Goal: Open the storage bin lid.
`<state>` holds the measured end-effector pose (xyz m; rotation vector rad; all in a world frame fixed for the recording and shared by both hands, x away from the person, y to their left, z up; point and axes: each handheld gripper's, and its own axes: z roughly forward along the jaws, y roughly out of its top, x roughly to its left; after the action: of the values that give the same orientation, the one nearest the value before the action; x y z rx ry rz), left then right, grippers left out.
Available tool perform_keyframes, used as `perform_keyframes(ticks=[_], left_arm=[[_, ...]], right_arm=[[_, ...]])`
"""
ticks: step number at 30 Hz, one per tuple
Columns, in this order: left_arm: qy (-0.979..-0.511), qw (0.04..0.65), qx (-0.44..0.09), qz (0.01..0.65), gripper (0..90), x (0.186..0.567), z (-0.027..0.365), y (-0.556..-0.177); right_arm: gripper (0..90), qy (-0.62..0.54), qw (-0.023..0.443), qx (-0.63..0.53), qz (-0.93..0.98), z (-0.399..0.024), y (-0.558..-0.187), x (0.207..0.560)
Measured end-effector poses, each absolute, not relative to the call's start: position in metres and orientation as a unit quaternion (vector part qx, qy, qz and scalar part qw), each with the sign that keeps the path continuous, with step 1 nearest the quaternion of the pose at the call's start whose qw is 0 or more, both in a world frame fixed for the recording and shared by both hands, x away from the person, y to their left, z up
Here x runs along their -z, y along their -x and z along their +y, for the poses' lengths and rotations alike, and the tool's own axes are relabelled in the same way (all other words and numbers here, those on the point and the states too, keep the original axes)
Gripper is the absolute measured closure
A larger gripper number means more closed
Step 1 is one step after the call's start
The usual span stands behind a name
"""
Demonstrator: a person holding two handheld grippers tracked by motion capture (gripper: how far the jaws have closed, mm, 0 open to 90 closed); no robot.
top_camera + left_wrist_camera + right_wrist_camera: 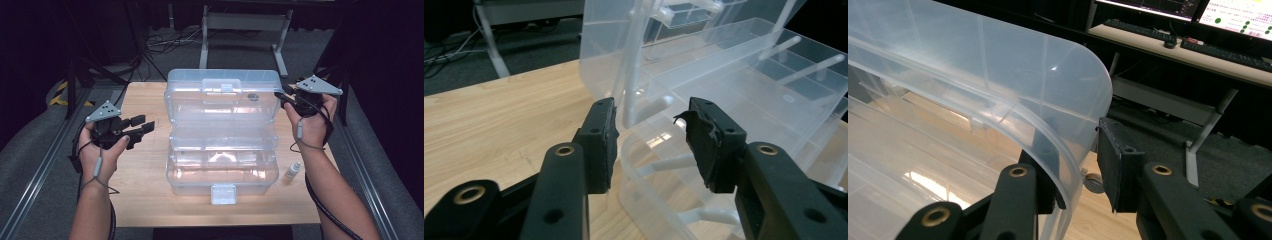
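Note:
A clear plastic toolbox (pixel 222 172) stands open in the middle of the wooden table (pixel 145 200), its tiered trays (pixel 222 142) fanned out and its lid (pixel 222 82) tipped up at the back. My right gripper (pixel 281 96) is at the lid's right end. In the right gripper view its jaws straddle the curved lid rim (pixel 1068 150) with a small gap left, so my right gripper (pixel 1073 155) is open. My left gripper (pixel 144 125) hovers left of the box, open and holding nothing. In the left gripper view my left gripper (pixel 651 115) faces the tray hinge arm (pixel 634 75).
A small white dropper bottle (pixel 293 171) stands on the table right of the box, near my right forearm. Bare wood lies left of the box and along the front edge. A metal frame (pixel 240 30) and cables sit beyond the table.

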<state>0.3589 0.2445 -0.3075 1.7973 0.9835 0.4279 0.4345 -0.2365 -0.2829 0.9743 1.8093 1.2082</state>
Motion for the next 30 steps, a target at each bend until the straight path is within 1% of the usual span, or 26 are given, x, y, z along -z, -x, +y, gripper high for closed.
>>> perform_keyframes(ticks=[4,13,20,25,30], left_arm=[[-0.740,0.495,-0.187,0.416,51.9,0.310,0.249,-0.361],[-0.741,0.467,-0.194,0.442,46.2,0.319,0.255,-0.369],[-0.742,0.438,-0.190,0.470,43.8,0.330,0.261,-0.377],[-0.745,0.426,-0.185,0.478,41.4,0.336,0.262,-0.381],[-0.748,0.410,-0.181,0.490,40.9,0.345,0.264,-0.386]], right_arm=[[71.2,-0.387,0.361,-0.475,0.703,-0.237,-0.439,0.283],[74.0,-0.396,0.363,-0.463,0.705,-0.235,-0.449,0.281],[76.8,-0.404,0.364,-0.442,0.714,-0.232,-0.458,0.279],[78.3,-0.414,0.354,-0.443,0.712,-0.233,-0.465,0.280],[79.2,-0.422,0.346,-0.436,0.716,-0.233,-0.473,0.280]])
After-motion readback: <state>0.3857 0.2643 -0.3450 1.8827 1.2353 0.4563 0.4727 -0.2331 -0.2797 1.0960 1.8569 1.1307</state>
